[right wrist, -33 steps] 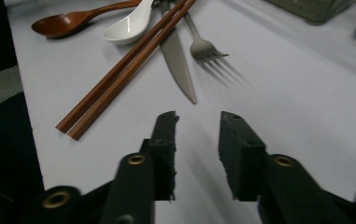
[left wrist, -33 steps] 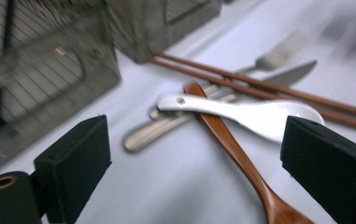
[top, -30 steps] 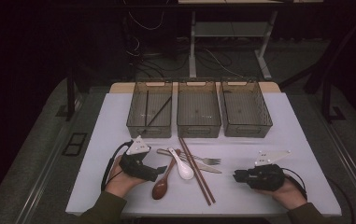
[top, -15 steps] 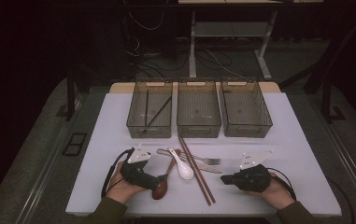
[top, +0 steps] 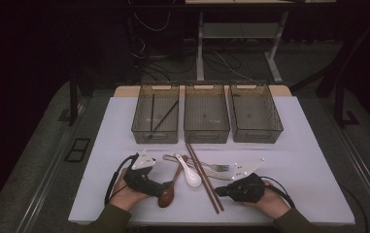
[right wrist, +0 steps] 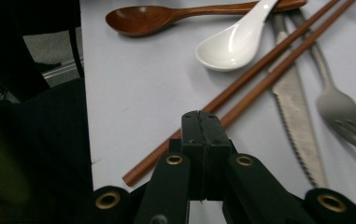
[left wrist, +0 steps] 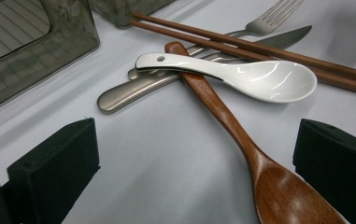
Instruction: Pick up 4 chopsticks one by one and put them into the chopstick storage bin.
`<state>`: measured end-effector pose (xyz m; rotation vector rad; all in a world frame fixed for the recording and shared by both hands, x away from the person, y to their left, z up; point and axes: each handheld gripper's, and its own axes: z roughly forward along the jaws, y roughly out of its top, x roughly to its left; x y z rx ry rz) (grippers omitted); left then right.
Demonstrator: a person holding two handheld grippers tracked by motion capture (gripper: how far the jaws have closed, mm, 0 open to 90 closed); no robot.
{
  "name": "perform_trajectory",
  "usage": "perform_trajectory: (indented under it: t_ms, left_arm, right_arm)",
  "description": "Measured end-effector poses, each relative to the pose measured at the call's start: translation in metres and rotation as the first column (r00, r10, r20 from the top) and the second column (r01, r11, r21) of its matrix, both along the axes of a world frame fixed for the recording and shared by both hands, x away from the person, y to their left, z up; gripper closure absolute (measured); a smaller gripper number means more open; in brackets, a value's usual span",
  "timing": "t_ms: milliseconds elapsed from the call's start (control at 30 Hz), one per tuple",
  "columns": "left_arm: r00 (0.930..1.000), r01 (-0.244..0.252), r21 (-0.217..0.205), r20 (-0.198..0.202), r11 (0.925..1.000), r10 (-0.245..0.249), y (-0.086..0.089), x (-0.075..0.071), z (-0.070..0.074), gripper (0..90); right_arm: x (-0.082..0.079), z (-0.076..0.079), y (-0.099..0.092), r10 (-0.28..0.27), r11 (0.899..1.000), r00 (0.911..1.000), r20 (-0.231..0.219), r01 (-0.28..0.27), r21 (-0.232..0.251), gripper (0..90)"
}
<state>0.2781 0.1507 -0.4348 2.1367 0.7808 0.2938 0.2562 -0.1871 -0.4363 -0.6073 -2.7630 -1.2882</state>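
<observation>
On the white surface (top: pixel 299 145), just in front of three clear bins (top: pixel 207 111), a wooden spoon (left wrist: pixel 241 140), a white spoon (left wrist: pixel 255 77), a pair of chopsticks (right wrist: pixel 259 74), a knife (right wrist: pixel 297 116) and a fork (right wrist: pixel 339 107) lie in a loose, partly crossed heap. The left gripper (top: pixel 165 187) rests low beside the wooden spoon's bowl with its jaws wide apart, the bowl lying between them untouched. The right gripper (top: pixel 217 191) lies at the near ends of the chopsticks, its jaws pressed together with nothing between them.
</observation>
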Motion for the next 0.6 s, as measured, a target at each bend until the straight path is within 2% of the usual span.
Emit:
perform_trajectory:
  t_ms: [133, 300, 400, 600]
  left_arm:
    - [1.0000, -0.005, -0.008, 0.005, 1.0000, 0.005, 0.001, 0.000, 0.000, 0.0]
    - [1.0000, -0.001, 0.002, 0.001, 1.0000, 0.001, 0.001, 0.000, 0.000, 0.0]
    - [1.0000, -0.002, -0.003, 0.003, 1.0000, 0.002, 0.002, 0.000, 0.000, 0.0]
    - [1.0000, 0.001, -0.003, 0.004, 1.0000, -0.001, 0.002, 0.000, 0.000, 0.0]
  right_arm:
    - [-0.003, -0.003, 0.011, 0.025, 1.000, 0.9997, -0.010, -0.025, -0.006, 89.5]
    - [-0.009, -0.009, 0.027, 0.066, 0.998, 0.9976, -0.022, -0.066, -0.024, 89.6]
    - [-0.010, -0.013, 0.033, 0.103, 0.993, 0.9946, 0.006, -0.103, -0.066, 89.5]
    - [-0.010, -0.014, 0.030, 0.097, 0.992, 0.9953, 0.003, -0.096, -0.080, 89.6]
